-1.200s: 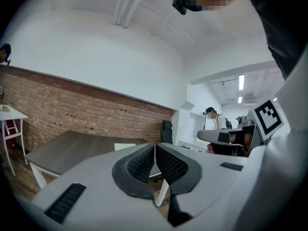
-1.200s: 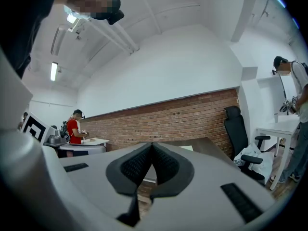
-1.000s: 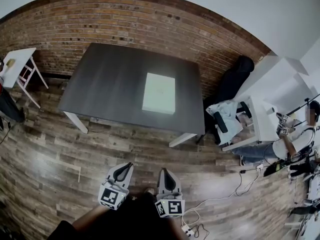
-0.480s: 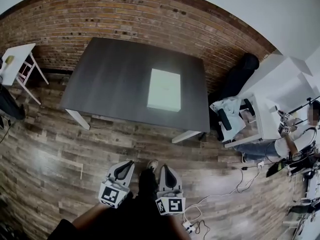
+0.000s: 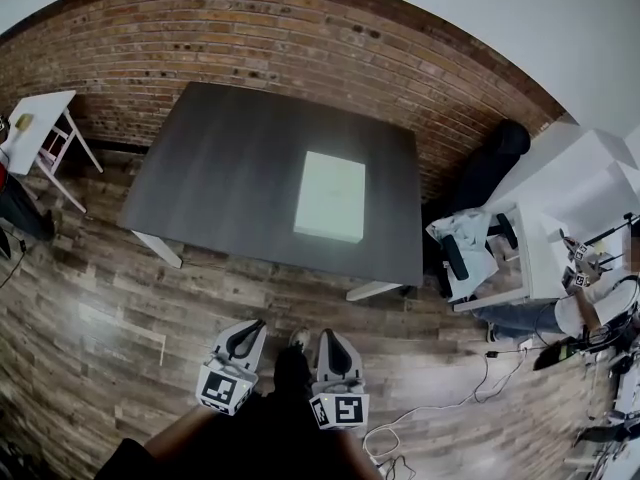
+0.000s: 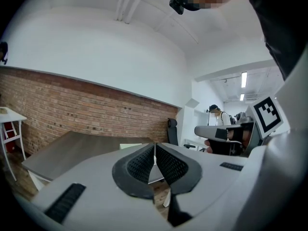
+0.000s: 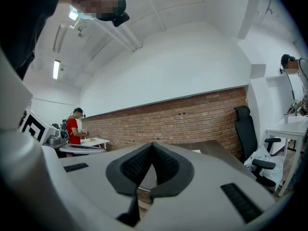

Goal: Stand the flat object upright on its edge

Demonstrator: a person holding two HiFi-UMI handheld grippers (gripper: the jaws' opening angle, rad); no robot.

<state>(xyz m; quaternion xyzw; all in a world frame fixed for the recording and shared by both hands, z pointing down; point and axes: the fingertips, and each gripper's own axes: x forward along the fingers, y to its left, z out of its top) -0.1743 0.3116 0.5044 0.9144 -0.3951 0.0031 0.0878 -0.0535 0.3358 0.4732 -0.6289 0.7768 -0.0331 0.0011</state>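
Note:
A flat pale white box lies on its broad face on the right half of the dark grey table. Both grippers hang side by side well short of the table, over the wood floor. My left gripper is shut with nothing in it, and its pads meet. My right gripper is also shut and empty, its pads touching. In the left gripper view a sliver of the box shows past the jaws.
A brick wall runs behind the table. A small white side table stands at the left. A black office chair and white desks with a seated person are at the right. Cables trail on the floor.
The table and box have shifted slightly right and nearer in the head view as the person steps forward. Both grippers stay shut and held low.

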